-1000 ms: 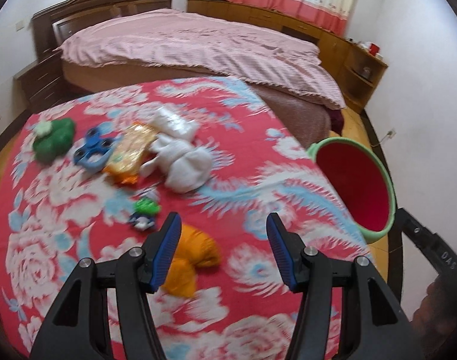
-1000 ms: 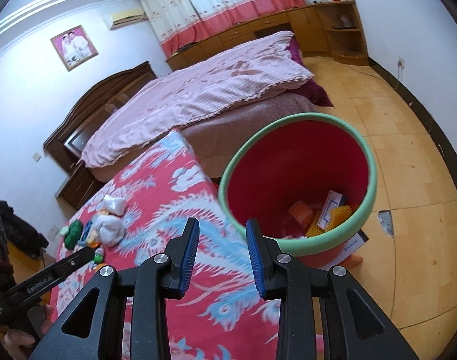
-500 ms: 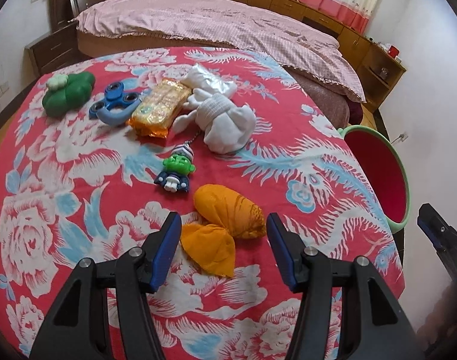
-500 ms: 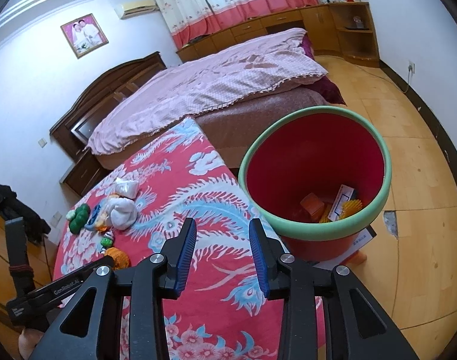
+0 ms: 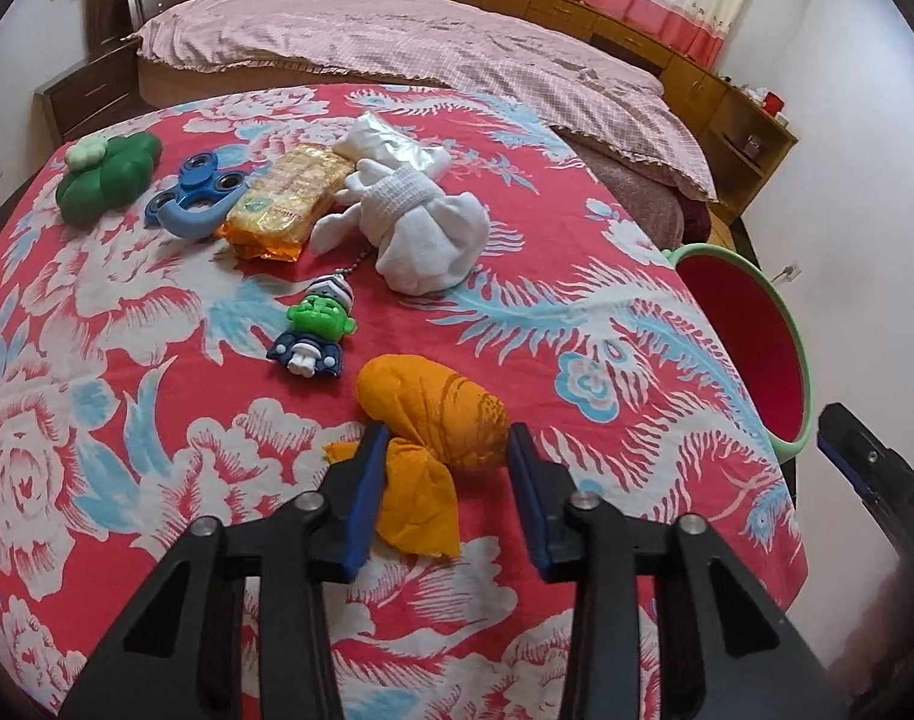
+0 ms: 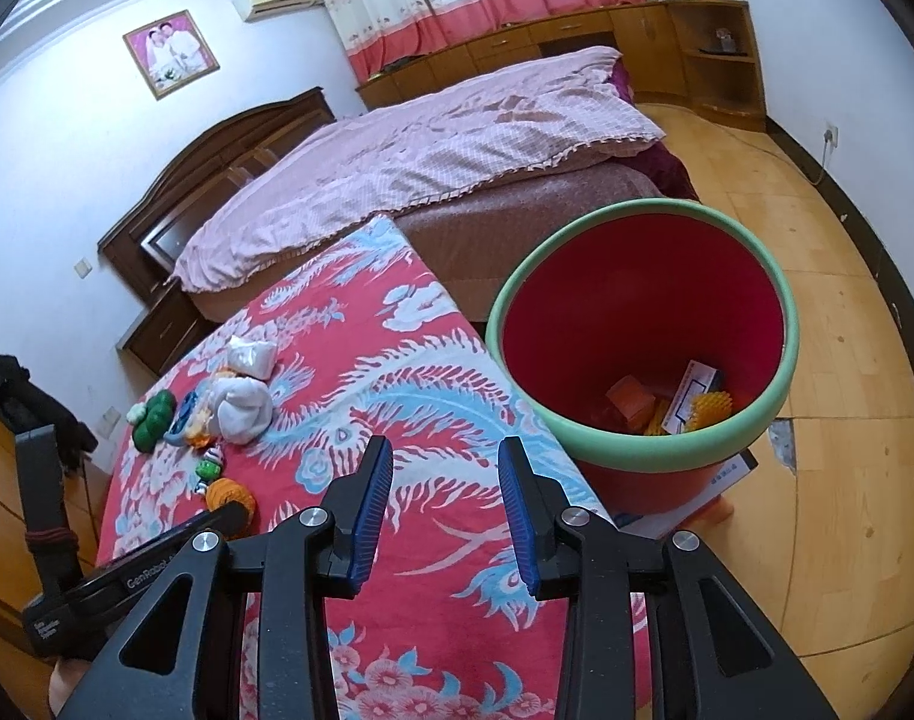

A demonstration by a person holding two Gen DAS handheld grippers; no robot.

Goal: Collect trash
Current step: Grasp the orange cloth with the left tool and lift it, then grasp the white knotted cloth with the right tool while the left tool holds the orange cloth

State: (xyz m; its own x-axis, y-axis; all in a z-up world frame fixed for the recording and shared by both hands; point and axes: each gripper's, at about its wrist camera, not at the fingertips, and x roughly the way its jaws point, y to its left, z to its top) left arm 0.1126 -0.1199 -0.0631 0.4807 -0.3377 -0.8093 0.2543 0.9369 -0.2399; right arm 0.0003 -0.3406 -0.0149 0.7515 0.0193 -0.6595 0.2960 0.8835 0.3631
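I see both views evenly lit by soft, diffuse daylight; the brightest area in my right wrist view is the curtain [image 6: 457, 0] at the far wall, where light filters through the pale fabric. The white wall [image 5: 847, 180] in my left wrist view looks slightly washed out but not blown. Shadows are faint and soft-edged, lying just under the objects on the red floral cloth [image 5: 156, 360]. No hard glare shows, only a dull sheen on the wooden floor [image 6: 817, 240]. Both frames are sharp at the centre with no motion blur. Fisheye distortion bends straight lines strongly towards the edges, and dark vignetting fills the corners.
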